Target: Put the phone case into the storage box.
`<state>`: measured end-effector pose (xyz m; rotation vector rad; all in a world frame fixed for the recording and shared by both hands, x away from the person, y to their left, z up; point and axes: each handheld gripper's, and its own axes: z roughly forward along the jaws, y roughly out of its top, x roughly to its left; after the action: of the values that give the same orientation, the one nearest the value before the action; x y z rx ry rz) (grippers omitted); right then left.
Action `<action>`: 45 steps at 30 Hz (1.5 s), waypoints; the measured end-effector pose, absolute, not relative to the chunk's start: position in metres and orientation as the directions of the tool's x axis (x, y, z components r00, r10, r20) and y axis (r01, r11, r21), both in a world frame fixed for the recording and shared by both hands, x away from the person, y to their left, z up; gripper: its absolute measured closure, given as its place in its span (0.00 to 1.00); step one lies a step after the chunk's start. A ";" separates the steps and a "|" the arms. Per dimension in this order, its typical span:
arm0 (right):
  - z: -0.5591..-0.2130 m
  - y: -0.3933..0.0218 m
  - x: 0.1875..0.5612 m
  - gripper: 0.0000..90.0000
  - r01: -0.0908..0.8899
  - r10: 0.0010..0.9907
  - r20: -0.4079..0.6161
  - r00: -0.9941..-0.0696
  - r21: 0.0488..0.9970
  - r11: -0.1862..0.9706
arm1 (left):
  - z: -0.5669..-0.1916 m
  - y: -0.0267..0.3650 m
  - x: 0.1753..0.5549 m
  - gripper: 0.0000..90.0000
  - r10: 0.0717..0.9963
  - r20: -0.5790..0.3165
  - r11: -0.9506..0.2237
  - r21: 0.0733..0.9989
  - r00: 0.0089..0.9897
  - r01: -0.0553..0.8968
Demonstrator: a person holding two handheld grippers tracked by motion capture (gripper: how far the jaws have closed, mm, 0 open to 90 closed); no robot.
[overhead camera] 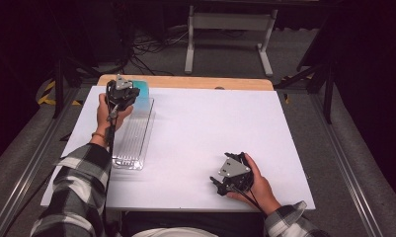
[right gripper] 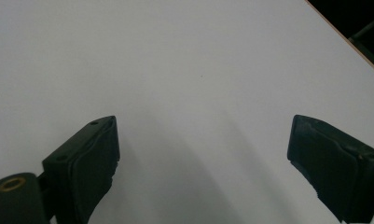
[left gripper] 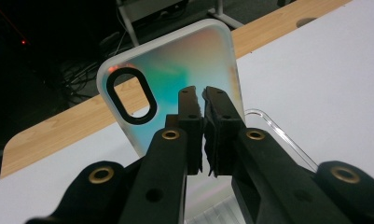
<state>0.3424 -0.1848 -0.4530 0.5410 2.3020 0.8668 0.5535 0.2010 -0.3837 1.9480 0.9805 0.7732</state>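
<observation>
An iridescent teal phone case (left gripper: 184, 70) with an oval camera hole stands upright at the far end of a clear ribbed tray (overhead camera: 134, 136); in the high view the phone case (overhead camera: 142, 89) shows as a teal patch. My left gripper (left gripper: 203, 100) is shut, its tips right in front of the case's face, and I see nothing between the pads. From the high view the left gripper (overhead camera: 129, 92) hovers over the tray's far end. My right gripper (right gripper: 203, 154) is open over bare white table, nothing between its jaws. The right gripper (overhead camera: 218, 183) rests near the table's front edge.
The white tabletop (overhead camera: 210, 123) has a wooden strip (overhead camera: 185, 82) along its far edge. Beyond it stand a white frame's legs (overhead camera: 227, 29) and loose cables (overhead camera: 146, 47) on the floor. Dark stands flank both sides of the table.
</observation>
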 end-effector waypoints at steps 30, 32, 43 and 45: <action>-0.450 -0.185 0.341 0.11 0.153 0.568 -0.379 -0.730 0.720 0.677 | -0.385 0.220 0.525 0.96 0.829 0.153 -0.357 0.885 0.538 0.299; -0.450 -0.185 0.341 0.11 0.153 0.568 -0.380 -0.730 0.719 0.678 | -0.385 0.222 0.522 0.95 0.830 0.137 -0.339 0.894 0.541 0.294; -0.449 -0.186 0.342 0.11 0.155 0.573 -0.378 -0.727 0.722 0.674 | -0.388 0.228 0.511 0.92 0.826 0.130 -0.329 0.901 0.549 0.282; -0.448 -0.187 0.342 0.11 0.160 0.580 -0.370 -0.726 0.729 0.665 | -0.388 0.229 0.509 0.91 0.826 0.126 -0.322 0.906 0.550 0.276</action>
<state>0.3424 -0.1871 -0.4484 0.5701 2.2848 0.9230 0.5093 0.2291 -0.3879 1.8627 0.9012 0.7476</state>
